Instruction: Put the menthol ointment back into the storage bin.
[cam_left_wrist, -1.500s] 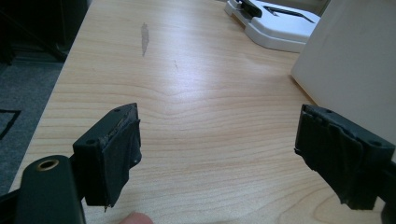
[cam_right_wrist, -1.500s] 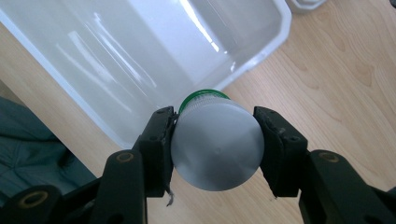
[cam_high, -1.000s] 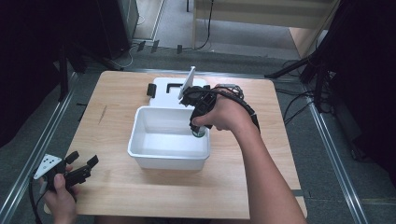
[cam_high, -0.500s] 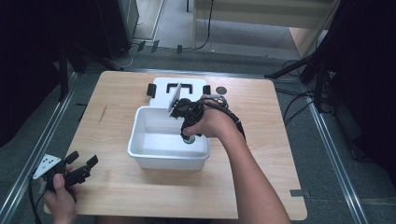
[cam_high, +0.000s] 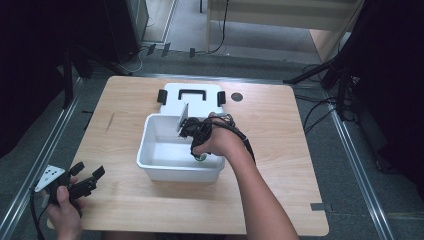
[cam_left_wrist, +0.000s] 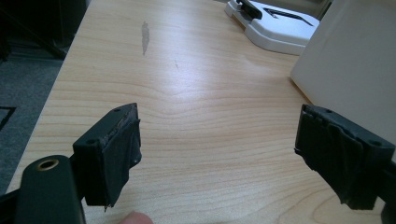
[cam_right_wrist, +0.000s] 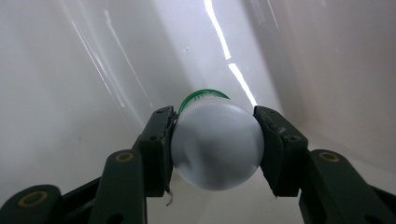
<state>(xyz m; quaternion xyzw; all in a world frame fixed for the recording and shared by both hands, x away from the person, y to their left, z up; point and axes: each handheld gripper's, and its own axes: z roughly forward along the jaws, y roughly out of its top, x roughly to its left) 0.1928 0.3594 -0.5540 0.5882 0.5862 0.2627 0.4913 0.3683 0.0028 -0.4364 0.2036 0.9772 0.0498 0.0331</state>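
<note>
Right gripper (cam_right_wrist: 212, 140): clamped on a white bottle (cam_right_wrist: 215, 147) with a green cap, now lowered from above the rim into the white bin (cam_high: 150, 170) at table centre; release likely next. Left gripper (cam_left_wrist: 233, 154): jaws apart, empty, unmoved at the table's near left corner. Lid (cam_high: 192, 100): beyond the bin

Two black hand-held grippers: the left hand-held gripper (cam_high: 87, 179) carries a grey three-cornered plate with dark dots and a black cable trailing from it; the right hand-held gripper (cam_right_wrist: 214, 140) shows dark green-black jaw arms with brass-ringed pivot holes, small screws and worn black pads. Forearms bare, no sleeves.
</note>
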